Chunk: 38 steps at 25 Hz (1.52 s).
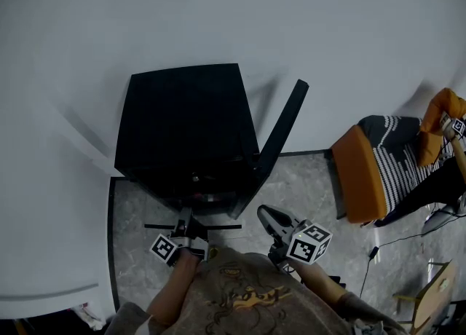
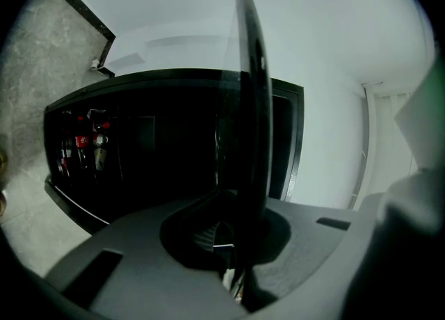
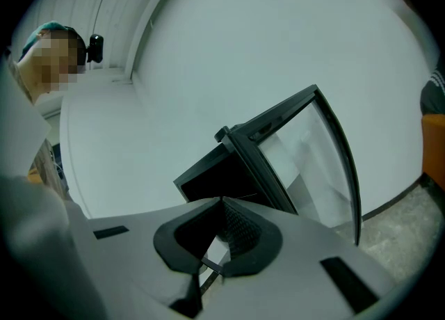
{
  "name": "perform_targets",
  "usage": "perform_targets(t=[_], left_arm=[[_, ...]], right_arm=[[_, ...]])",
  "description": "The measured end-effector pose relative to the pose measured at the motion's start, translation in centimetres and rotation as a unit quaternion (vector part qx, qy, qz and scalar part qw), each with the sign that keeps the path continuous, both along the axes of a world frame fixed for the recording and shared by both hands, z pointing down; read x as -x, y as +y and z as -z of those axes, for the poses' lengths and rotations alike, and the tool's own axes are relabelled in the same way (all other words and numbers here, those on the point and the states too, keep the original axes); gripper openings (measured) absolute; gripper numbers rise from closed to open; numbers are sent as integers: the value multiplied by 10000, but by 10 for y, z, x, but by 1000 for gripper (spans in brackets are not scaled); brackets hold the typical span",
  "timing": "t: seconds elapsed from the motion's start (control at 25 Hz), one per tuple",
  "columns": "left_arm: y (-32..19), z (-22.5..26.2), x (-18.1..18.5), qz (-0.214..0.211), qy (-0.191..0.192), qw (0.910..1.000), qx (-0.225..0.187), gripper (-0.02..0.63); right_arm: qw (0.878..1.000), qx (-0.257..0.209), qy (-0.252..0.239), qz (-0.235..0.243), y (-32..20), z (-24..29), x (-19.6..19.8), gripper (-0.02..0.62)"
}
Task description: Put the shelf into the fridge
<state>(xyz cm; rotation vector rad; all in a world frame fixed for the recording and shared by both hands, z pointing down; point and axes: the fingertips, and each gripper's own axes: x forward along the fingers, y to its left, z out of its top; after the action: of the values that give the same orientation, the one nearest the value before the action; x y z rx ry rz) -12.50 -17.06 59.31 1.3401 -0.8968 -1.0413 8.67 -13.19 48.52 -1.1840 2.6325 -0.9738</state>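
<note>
Shelf (image 2: 249, 89): smooth, glossy pane, apparently dark glass. Fridge (image 1: 186, 119): black casing with a matt top; door (image 3: 313, 152) has a clear glass pane in a black frame. Floor (image 1: 306, 188): smooth, grey mottled stone look; wall (image 1: 218, 13): plain matt white.

Black fridge (image 1: 186, 126), black rim on the shelf (image 2: 250, 103). Floor (image 1: 306, 188) is grey and marbled, wall (image 1: 291, 20) white. The chair (image 1: 357, 173) is orange, its cushion (image 1: 397, 159) striped black-and-white. My marker cubes (image 1: 309, 242) wear black-and-white squares.
</note>
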Motion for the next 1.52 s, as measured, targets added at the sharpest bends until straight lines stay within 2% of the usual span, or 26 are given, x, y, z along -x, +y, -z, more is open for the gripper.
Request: perform_targets(t=[0.64, 1.52], left_arm=[[-26, -8, -1, 191, -66, 9997, 133, 15], [-69, -12, -5, 417, -179, 9989, 92, 15]], right_arm=[[10000, -2, 44, 34, -16, -1, 5, 21], [9998, -4, 108, 168, -17, -3, 13, 21]])
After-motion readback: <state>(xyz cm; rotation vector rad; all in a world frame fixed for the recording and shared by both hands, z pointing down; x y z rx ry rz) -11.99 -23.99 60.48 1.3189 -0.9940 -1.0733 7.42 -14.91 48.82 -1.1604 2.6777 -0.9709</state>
